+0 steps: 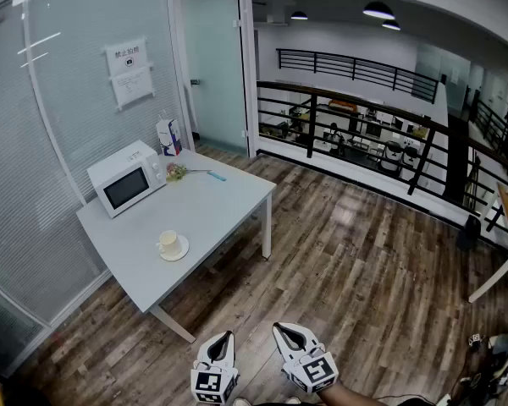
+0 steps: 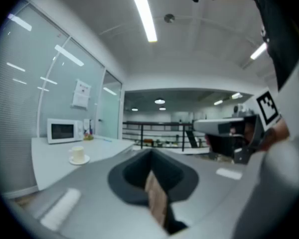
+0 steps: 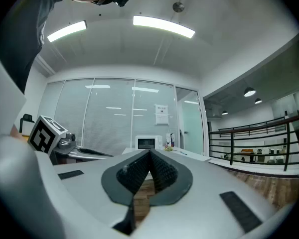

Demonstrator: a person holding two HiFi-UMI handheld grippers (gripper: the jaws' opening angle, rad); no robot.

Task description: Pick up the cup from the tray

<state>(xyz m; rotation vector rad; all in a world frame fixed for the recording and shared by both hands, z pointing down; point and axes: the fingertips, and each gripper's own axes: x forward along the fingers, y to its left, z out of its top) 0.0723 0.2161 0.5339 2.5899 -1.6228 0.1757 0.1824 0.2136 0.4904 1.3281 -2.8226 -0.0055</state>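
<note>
A pale cup (image 1: 168,241) stands on a small round saucer-like tray (image 1: 178,252) near the front edge of a grey table (image 1: 212,205). Both grippers hang low over the wooden floor, well short of the table. My left gripper (image 1: 229,334) is shut with nothing in it, and my right gripper (image 1: 278,326) beside it is shut and empty too. In the left gripper view the cup (image 2: 77,154) shows far off to the left, beyond the closed jaws of the left gripper (image 2: 150,153). In the right gripper view the jaws of the right gripper (image 3: 149,153) meet at their tips.
A white microwave (image 1: 125,178) sits at the table's back left, with a carton (image 1: 168,136), flowers (image 1: 177,172) and a blue pen (image 1: 216,176) behind. A glass wall is on the left, and a black railing (image 1: 347,142) runs along the right.
</note>
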